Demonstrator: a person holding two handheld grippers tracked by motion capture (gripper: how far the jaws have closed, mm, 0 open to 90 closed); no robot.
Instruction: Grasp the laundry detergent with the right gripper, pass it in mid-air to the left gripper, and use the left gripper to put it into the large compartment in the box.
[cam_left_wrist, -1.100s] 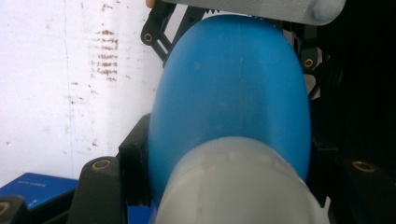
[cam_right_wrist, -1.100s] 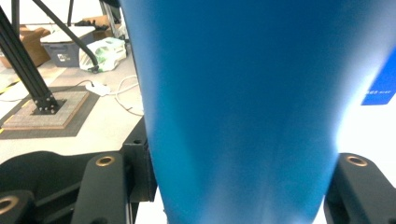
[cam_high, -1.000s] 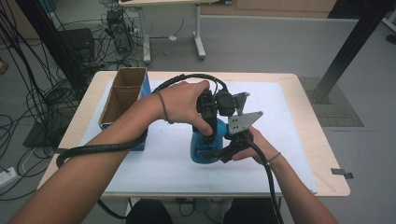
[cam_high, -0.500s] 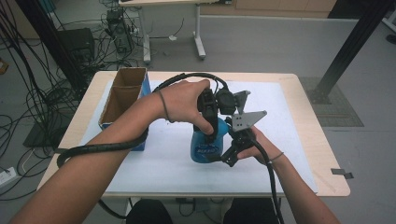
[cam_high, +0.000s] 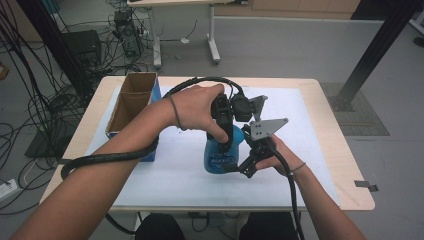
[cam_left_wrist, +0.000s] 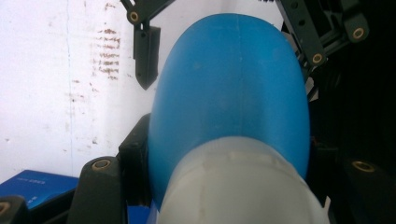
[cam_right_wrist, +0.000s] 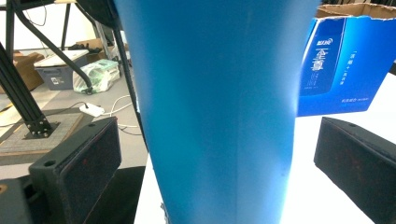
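Tongs, left (cam_high: 226, 131): gripped by left hand (cam_high: 197, 107), pointed down from above, clamped shut on upper part of blue bottle (cam_high: 220, 152); in left gripper view, black jaws hard against both flanks of the blue shoulder, just above the whitish neck piece (cam_left_wrist: 238, 191).

Tongs, right (cam_high: 246, 162): held by right hand (cam_high: 275, 155), low at right side of bottle, jaws just been opening, now spread wide; in right gripper view, bottle body (cam_right_wrist: 219, 107) standing between the two padded jaws with daylight on either side, pads clear of it, nothing held. Grey three-cornered plate (cam_high: 267, 128) on top, cable (cam_high: 290, 185) trailing toward near edge.

Blue bottle: upright on white sheet (cam_high: 310, 130), near centre of tabletop (cam_high: 330, 90), between the two tongs; label on near face, print too small to read.

Cardboard box (cam_high: 132, 102): open-topped, blue-sided, at left of tabletop, well apart from bottle; seen again beyond the bottle in right gripper view (cam_right_wrist: 345, 60), printed panel facing camera.

Black cable (cam_high: 107, 159): looped around left forearm, running off near left edge.

Floor beyond far edge: tangled wiring (cam_high: 45, 100), table legs (cam_high: 212, 35), dark post (cam_high: 375, 55) at far right.
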